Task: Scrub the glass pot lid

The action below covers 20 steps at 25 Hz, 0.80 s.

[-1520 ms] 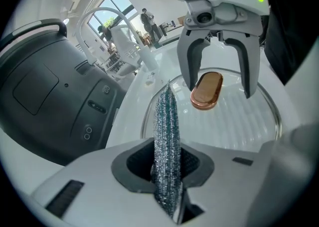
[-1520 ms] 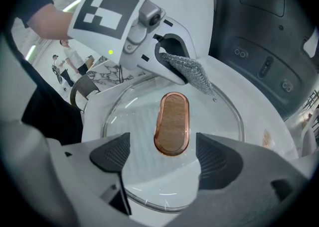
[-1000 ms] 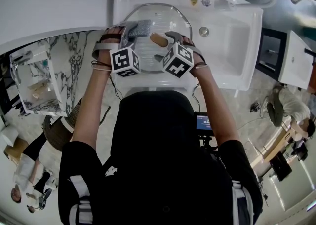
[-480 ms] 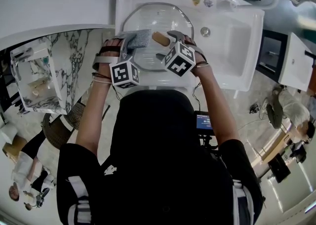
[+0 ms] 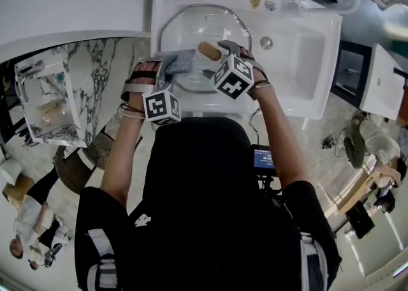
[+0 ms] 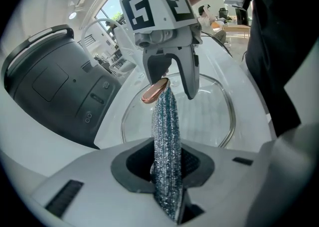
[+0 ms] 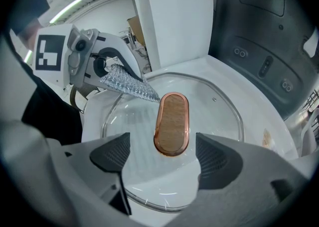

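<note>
The glass pot lid [image 5: 197,25] lies flat in the white sink [image 5: 299,47], dome up. It is clear and round with a thin metal band along its rim, so the pale basin shows straight through it. At its centre sits an oblong handle [image 7: 172,123], with a wood-coloured top framed in a copper-toned edge. The glass gleams, with small bright streaks near its closer edge in the right gripper view. A glittery silver scouring cloth [image 6: 166,146] reaches over the lid, and its far end comes right up beside one end of the handle. The left claw [image 6: 167,164] is pressed together on that cloth, pinching it edge-on so it stands like a thin blade between the pads. The right claw [image 7: 164,159] is spread wide over the lid from the opposite side. The handle lies in line with the gap just ahead of its dark ribbed pads [image 7: 112,156], and neither pad touches it. From above, both claws meet over the near half of the lid, and a white bench [image 5: 64,2] adjoins the sink on the left.
</note>
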Tool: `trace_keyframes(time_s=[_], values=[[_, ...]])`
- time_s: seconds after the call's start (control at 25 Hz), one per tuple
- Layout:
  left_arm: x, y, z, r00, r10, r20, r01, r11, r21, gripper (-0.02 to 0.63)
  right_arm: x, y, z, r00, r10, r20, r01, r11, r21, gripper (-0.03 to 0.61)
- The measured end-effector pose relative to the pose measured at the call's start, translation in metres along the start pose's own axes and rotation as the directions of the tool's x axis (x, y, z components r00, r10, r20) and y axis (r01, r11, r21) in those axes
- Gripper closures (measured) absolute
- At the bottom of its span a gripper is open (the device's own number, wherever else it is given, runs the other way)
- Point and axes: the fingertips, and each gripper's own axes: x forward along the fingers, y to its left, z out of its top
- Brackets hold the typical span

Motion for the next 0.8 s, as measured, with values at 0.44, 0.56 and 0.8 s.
trace_keyframes(time_s=[0.44,0.56,0.8], values=[[-0.001,-0.002,-0.001,1.000,0.004,-0.008,-0.005,1.000,-0.016,0.541,0.000,-0.001,0.000,1.000,0.000,0.001,0.000,1.000,-0.001,0.202],[0.000,0.000,0.000,1.000,0.011,-0.007,-0.012,1.000,-0.026,0.541,0.000,0.000,0.000,1.000,0.002,0.000,-0.002,1.000,0.000,0.202],[0.004,0.007,0.001,1.000,0.026,-0.005,-0.026,0.999,-0.031,0.541,0.000,0.001,0.000,1.000,-0.001,-0.005,0.001,1.000,-0.002,0.202]])
